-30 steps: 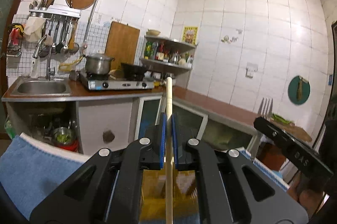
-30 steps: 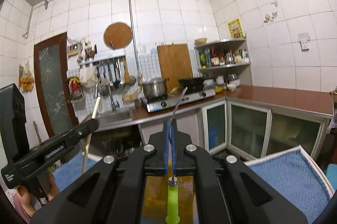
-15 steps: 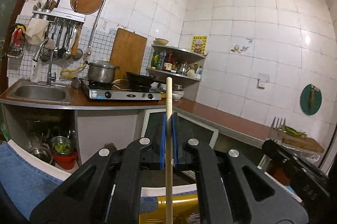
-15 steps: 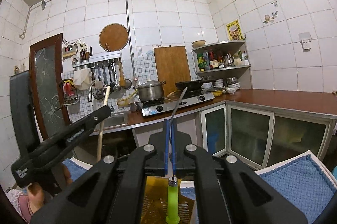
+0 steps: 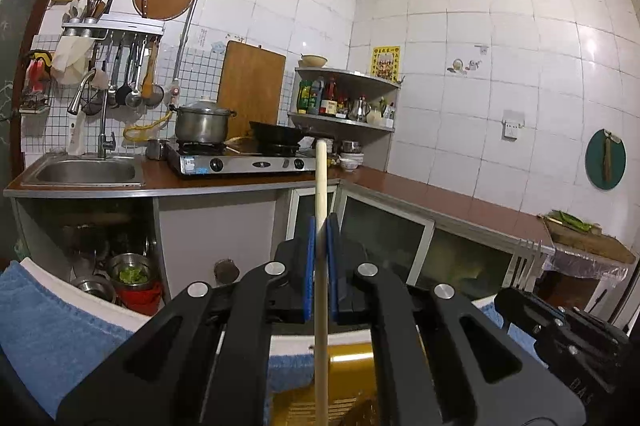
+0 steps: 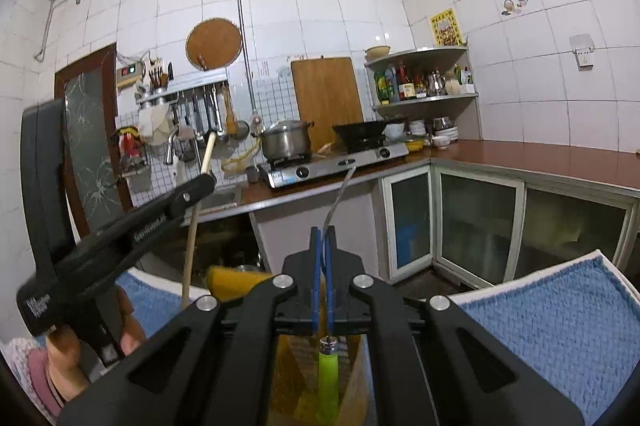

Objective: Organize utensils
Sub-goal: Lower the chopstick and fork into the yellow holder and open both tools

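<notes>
Left claw (image 5: pixel 319 266) pinching pale wooden stick (image 5: pixel 320 186), stick upright, tip toward 12 o'clock. Right claw (image 6: pixel 323 282) pinching fork (image 6: pixel 340 194) by thin metal neck, green handle (image 6: pixel 328 382) at 6 o'clock, tines up. Yellow tray (image 6: pixel 232 282) below both claws, blue towel (image 6: pixel 552 326) at 3 o'clock.

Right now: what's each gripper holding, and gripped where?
Left gripper: wooden stick, clamped partway along its shaft. Right gripper: green-handled fork, pinched on the metal stem just above the handle.
</notes>
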Motion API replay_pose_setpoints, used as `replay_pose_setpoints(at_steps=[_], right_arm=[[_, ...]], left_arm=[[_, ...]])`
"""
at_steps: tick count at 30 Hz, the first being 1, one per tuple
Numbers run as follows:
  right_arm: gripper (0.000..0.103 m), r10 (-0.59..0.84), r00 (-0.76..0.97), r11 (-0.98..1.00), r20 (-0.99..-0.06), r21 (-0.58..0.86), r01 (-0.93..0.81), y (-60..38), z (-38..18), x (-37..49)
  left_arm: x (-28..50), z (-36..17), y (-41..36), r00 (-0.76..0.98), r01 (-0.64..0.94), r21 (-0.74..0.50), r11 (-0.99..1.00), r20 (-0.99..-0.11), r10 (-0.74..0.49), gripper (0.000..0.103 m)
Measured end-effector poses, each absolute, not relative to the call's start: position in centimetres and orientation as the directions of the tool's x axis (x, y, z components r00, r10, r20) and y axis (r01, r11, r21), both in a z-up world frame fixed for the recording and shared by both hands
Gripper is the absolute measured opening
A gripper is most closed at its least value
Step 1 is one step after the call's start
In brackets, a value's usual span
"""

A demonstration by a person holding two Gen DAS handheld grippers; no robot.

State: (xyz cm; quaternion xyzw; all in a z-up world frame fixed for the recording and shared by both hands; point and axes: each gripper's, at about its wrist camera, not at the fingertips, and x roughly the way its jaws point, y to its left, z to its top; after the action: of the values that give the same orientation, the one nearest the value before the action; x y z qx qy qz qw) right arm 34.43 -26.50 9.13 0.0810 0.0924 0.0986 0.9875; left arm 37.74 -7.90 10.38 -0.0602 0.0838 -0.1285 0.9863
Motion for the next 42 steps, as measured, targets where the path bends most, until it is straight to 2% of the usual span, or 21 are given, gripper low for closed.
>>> replay_pose_setpoints(at_steps=[12, 25, 35, 37, 38, 39, 40, 41, 42], right_arm=[[0.002, 0.222, 0.950, 0.968, -0.221, 0.165, -0.188, -26.9, 7.4, 32.5], [0.002, 0.232, 0.940, 0.967, -0.249, 0.165, -0.194, -26.5, 7.4, 32.7], [0.004, 0.228, 0.924, 0.968, -0.307, 0.173, -0.182, -26.1, 6.7, 32.9], [0.005, 0.224, 0.913, 0.969, -0.340, 0.176, -0.172, -26.1, 6.5, 33.0], [0.005, 0.222, 0.908, 0.970, -0.354, 0.177, -0.168, -26.0, 6.5, 32.9], [0.009, 0.223, 0.905, 0.970, -0.362, 0.179, -0.167, -26.1, 6.4, 32.9], [0.026, 0.225, 0.903, 0.969, -0.366, 0.182, -0.168, -26.1, 6.4, 32.6], [0.036, 0.220, 0.906, 0.970, -0.362, 0.181, -0.163, -26.2, 6.6, 32.2], [0.054, 0.215, 0.910, 0.971, -0.354, 0.180, -0.159, -26.2, 6.7, 31.7]], left_arm=[[35.9, 10.3, -6.1, 0.947, 0.245, -0.166, 0.955, -0.168, -0.272, 0.005], [36.4, 11.4, -7.5, 0.953, 0.240, -0.108, 0.965, -0.161, -0.255, 0.004], [36.8, 8.6, -7.3, 0.943, 0.202, -0.074, 0.977, -0.253, -0.215, 0.004], [36.6, 8.5, -6.8, 0.935, 0.191, -0.079, 0.978, -0.289, -0.206, 0.011], [36.3, 8.4, -6.6, 0.932, 0.191, -0.080, 0.978, -0.298, -0.206, 0.025], [35.6, 8.4, -6.2, 0.934, 0.177, -0.080, 0.981, -0.300, -0.193, 0.042], [35.0, 8.4, -6.0, 0.938, 0.167, -0.077, 0.983, -0.294, -0.182, 0.047], [34.2, 8.5, -5.7, 0.942, 0.158, -0.072, 0.985, -0.287, -0.172, 0.052], [33.4, 8.6, -5.4, 0.943, 0.157, -0.062, 0.986, -0.288, -0.168, 0.053]])
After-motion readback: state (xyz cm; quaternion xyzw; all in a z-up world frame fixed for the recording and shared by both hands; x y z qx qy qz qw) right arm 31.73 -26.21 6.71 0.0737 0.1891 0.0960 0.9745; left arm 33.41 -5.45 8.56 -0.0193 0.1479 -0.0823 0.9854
